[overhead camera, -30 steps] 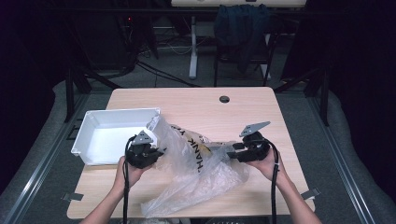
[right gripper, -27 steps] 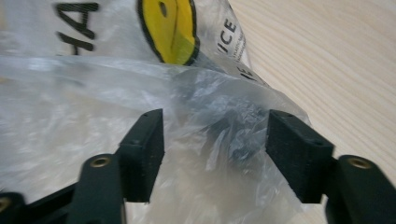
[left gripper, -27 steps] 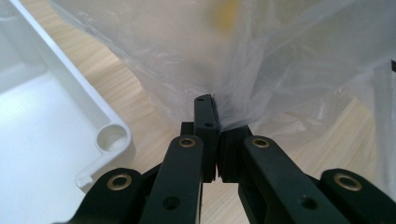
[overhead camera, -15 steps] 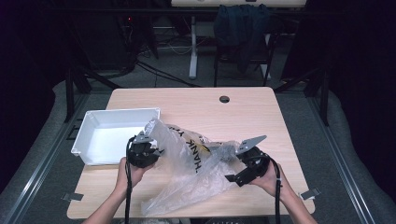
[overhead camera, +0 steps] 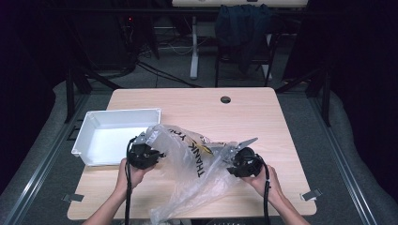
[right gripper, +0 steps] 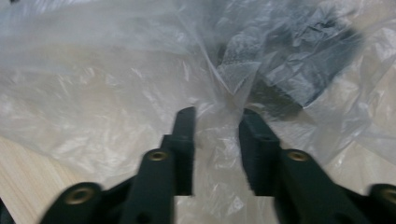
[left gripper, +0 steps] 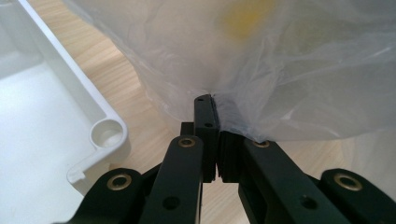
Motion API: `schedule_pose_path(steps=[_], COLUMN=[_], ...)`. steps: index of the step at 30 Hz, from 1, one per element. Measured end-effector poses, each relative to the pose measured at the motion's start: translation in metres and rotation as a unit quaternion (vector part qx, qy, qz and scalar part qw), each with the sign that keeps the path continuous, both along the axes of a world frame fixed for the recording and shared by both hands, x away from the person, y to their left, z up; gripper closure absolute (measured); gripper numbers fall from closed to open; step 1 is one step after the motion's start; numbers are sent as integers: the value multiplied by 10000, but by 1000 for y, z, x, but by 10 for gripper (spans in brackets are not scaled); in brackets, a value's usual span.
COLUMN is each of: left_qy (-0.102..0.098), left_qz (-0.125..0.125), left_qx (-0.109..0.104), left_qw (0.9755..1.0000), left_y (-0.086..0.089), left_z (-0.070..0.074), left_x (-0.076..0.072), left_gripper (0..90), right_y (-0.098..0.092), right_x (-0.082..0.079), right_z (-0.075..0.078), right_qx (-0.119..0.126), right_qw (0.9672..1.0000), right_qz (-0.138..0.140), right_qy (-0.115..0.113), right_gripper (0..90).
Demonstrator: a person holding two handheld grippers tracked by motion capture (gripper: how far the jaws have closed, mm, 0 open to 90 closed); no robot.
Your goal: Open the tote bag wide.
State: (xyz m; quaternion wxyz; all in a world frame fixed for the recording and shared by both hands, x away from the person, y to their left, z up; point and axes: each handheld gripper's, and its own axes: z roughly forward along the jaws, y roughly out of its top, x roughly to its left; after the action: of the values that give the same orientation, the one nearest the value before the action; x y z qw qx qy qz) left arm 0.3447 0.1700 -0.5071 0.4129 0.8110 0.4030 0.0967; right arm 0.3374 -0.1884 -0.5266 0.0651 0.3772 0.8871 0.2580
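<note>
A clear plastic bag (overhead camera: 187,174) printed "THANK YOU" lies crumpled across the front middle of the wooden table (overhead camera: 253,112). My left gripper (overhead camera: 156,153) holds up the bag's left edge. In the left gripper view the left gripper (left gripper: 212,106) is shut on a pinch of the bag (left gripper: 261,60). My right gripper (overhead camera: 221,157) is at the bag's right side. In the right gripper view the right gripper (right gripper: 217,115) has just been closing. A fold of bag film (right gripper: 140,84) stands in the gap, and the pads are still apart from it.
A white plastic tray (overhead camera: 117,114) sits at the table's left, just behind my left hand; its corner (left gripper: 106,135) is close to the left jaws. A round cable hole (overhead camera: 225,99) is at the back of the table. Dark chairs and cables stand beyond.
My right gripper has dropped and come toward the table's front edge, tilting into the bag. Its jaws opened wide, then narrowed around the film. The left gripper stayed put.
</note>
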Motion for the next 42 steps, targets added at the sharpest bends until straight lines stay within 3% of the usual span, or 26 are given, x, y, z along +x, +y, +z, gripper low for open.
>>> schedule_pose_path(steps=[2,4,7,8,9,11,13,14,17,18,20,22,23,25,26,29,30,32,34,36,39,42], left_qy=[-48,-56,-36,-86,-90,-59,-88,-133,-145,-57,-81,12,19,155,125,220,231,241,345,403,427,481], left_qz=[75,58,9,40,33,-2,10,6,48,18,-19,52,86,-174,-91,-119,-277,-177,-249,-316,-380,-466], left_qx=[11,47,167,135,122,218,272,321,355,352,536,427,410,646,604,602,811,740,742,801,931,1085], left_qw=[10000,10000,9999,9999,9999,9997,9996,9994,9993,9994,9985,9991,9991,9976,9981,9979,9961,9968,9963,9955,9940,9918], left_y=[-1,0,1,0,0,1,1,0,-1,0,1,3,4,12,13,15,18,17,17,16,11,6], left_z=[-1,-1,-1,-2,-2,-2,-2,-2,-3,-4,-6,-8,-9,-6,-8,-8,-6,-8,-9,-11,-14,-17], left_x=[-1,-1,-2,-2,-2,-3,-4,-5,-6,-7,-7,-7,-7,-6,-6,-7,-6,-8,-8,-8,-9,-9], left_gripper=[890,890,897,897,900,900,900,900,900,900,900,900,900,900,900,900,900,900,900,900,900,900], right_y=[-1,-3,-15,-15,-24,-29,-38,-47,-53,-56,-61,-70,-70,-76,-79,-89,-91,-96,-99,-103,-103,-96], right_x=[1,2,1,1,1,1,2,4,6,7,9,12,12,16,18,26,29,34,39,44,47,49], right_z=[-2,-1,11,11,17,19,23,26,27,28,28,29,29,30,30,27,26,21,17,9,2,-8], right_qx=[-6,43,497,497,774,872,1122,1346,1511,1572,1670,1750,1750,1857,1886,1877,1839,1807,1710,1493,1360,907], right_qw=[10000,10000,9987,9987,9969,9960,9932,9899,9872,9859,9836,9804,9804,9765,9747,9703,9695,9667,9663,9667,9683,9747], right_qz=[-36,-10,-75,-75,-159,-209,-319,-441,-510,-566,-679,-903,-903,-1089,-1194,-1521,-1614,-1804,-1920,-2075,-2094,-2045], right_qy=[43,77,10,10,46,16,69,71,85,77,68,2,2,-43,-91,-149,-144,-142,-128,-99,-6,-16], right_gripper=[826,862,864,864,865,868,868,871,874,875,875,880,880,882,882,882,883,883,884,885,885,874])
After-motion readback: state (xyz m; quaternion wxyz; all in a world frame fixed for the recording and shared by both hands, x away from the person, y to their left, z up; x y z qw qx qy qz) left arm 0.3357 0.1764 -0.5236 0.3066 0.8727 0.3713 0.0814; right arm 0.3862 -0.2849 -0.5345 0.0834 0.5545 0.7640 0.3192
